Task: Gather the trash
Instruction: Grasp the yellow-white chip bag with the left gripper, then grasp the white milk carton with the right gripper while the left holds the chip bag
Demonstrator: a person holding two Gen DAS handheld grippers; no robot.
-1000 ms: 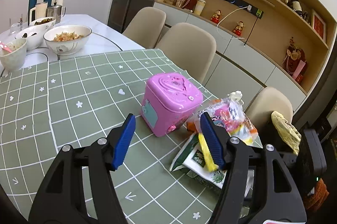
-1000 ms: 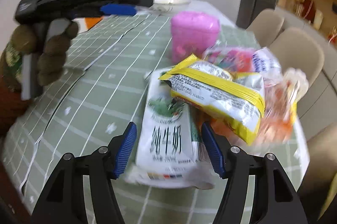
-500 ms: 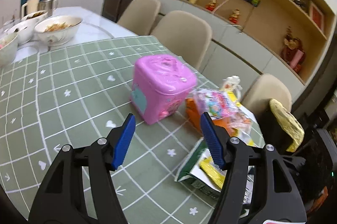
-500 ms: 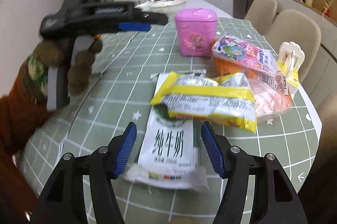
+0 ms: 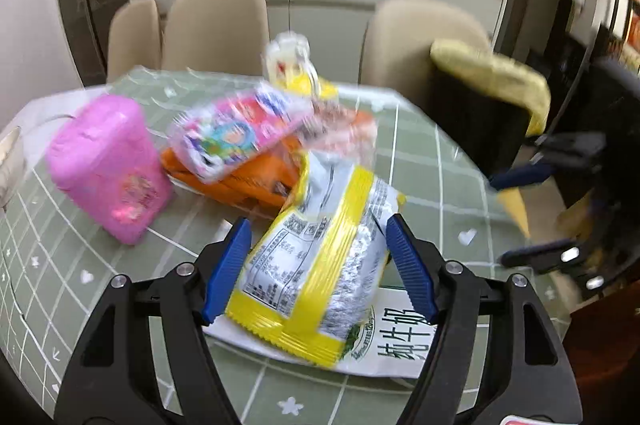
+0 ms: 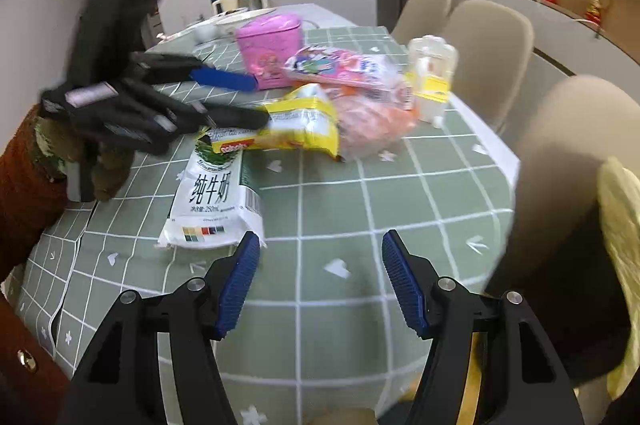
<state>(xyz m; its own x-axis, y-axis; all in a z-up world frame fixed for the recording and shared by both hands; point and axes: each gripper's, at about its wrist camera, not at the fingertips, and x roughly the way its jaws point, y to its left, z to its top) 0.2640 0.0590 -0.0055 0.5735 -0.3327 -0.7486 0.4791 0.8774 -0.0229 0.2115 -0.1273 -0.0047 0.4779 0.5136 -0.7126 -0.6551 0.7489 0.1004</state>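
Note:
A pile of wrappers lies on the green checked tablecloth (image 6: 360,193). A yellow and silver snack packet (image 5: 320,265) lies on a white milk pouch (image 5: 396,345). My left gripper (image 5: 318,269) is open, its blue fingers either side of the yellow packet; it also shows in the right wrist view (image 6: 240,101). Behind are an orange wrapper (image 5: 240,181), a pink cartoon packet (image 5: 236,133) and a small clear bottle (image 5: 292,69). My right gripper (image 6: 318,285) is open and empty above bare cloth near the table edge, right of the milk pouch (image 6: 212,201).
A pink lidded box (image 5: 104,165) stands left of the pile. Beige chairs (image 5: 216,25) ring the table's far side. A dark chair with a yellow cloth (image 5: 492,81) stands at the right. Bowls and flasks (image 6: 236,1) sit at the table's far end.
My left gripper has swung right and dropped, so its fingers now straddle the yellow packet. My right gripper has drawn back and to the right, away from the milk pouch.

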